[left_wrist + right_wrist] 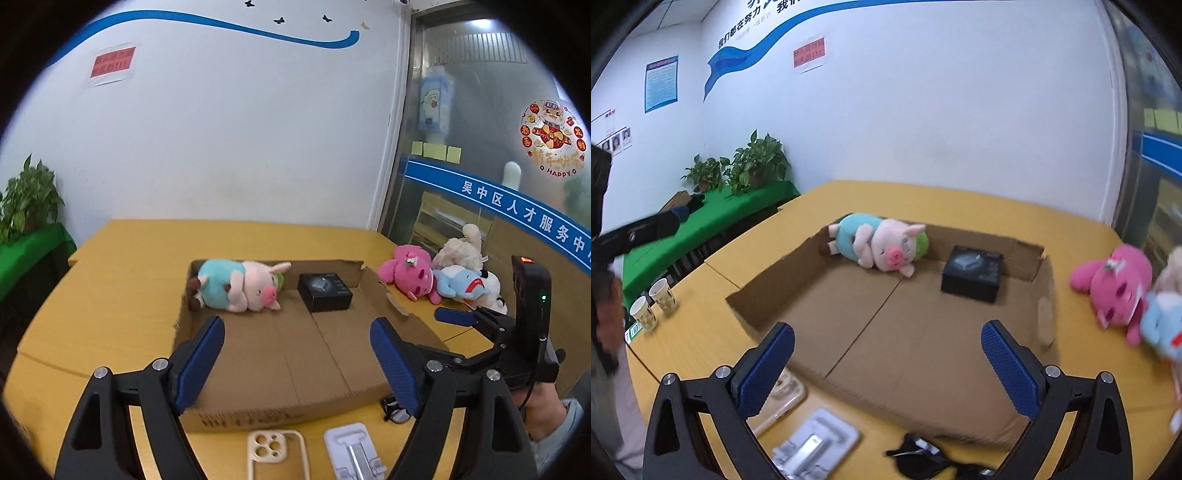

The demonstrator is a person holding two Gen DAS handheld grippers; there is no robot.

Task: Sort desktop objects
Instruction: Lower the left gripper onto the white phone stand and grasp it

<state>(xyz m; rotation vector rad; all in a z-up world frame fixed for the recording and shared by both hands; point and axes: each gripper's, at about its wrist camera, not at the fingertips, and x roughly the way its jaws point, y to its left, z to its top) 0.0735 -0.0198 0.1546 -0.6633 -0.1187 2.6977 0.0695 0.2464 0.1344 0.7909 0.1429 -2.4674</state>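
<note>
Left wrist view: left gripper (297, 354) is spread wide with nothing between the blue pads, hovering over the near part of the shallow cardboard box (332, 373) on the yellow counter (122, 280). Inside the box, at the far wall: pig plush (240, 286) lying on its side, and a black box (325, 291) just right of it, apart from the plush. Outside the box, far right on the counter: pink plush (410, 275), blue plush (461, 284) and cream plush (461, 249), piled touching each other. Near edge, in front of the cardboard box: beige phone case (275, 458), white phone stand (354, 454), black glasses (397, 410) at the box's near right corner. Right gripper (465, 317) shows at the right, held in a hand (543, 413).

Right wrist view: right gripper (886, 365) is released too, nothing between its pads, over the box's near edge. Two paper cups (653, 308) stand on the counter at left.
</note>
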